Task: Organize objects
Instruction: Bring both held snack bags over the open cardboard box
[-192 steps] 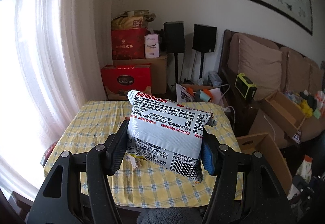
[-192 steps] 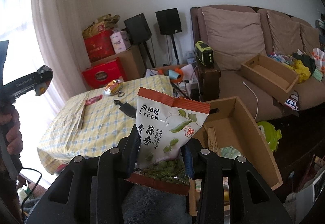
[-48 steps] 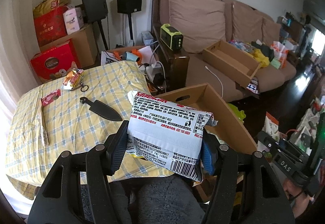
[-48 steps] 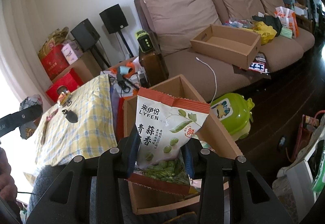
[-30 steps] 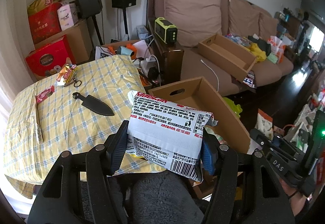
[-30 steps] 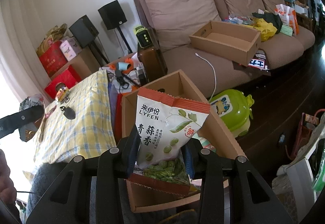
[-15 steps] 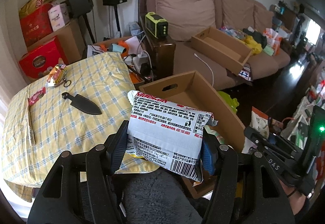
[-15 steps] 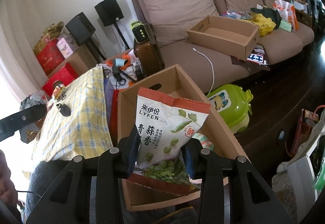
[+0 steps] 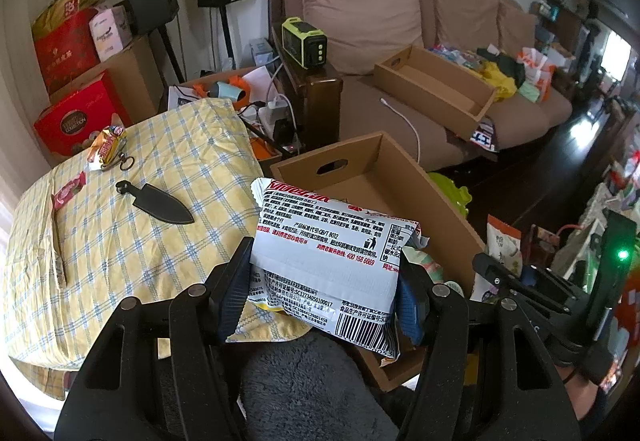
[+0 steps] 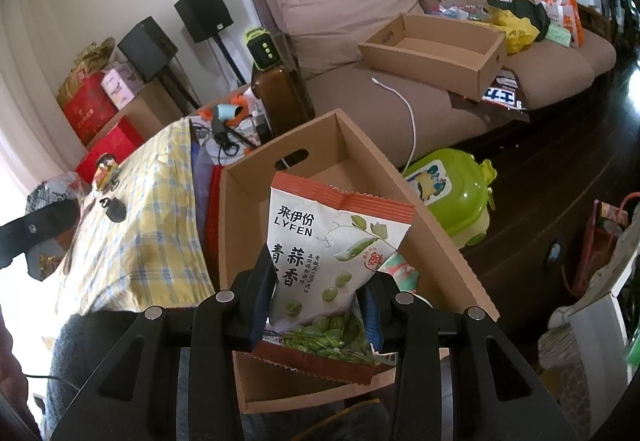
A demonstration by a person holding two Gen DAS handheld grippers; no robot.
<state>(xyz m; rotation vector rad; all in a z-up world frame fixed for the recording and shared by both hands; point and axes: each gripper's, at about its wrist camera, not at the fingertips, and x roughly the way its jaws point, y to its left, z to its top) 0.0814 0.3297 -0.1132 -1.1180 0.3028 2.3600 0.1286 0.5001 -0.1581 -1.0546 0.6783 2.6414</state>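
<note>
Risk lay in a miss: left tool (image 9: 320, 297) clamped the white packet (image 9: 328, 261) over the cardboard box's (image 9: 440, 209) near edge; right tool (image 10: 316, 305) gripped the pea bag (image 10: 332, 253) above the box.

In the left wrist view, the table (image 9: 120, 241) fills the left side. A knife sheath (image 9: 160, 203) lies on it, with a snack (image 9: 105, 147) behind. The open box (image 9: 400, 177) sits to the table's right. The sofa (image 9: 400, 21) stands behind, upper right, with another box (image 9: 436, 89) on it.
</note>
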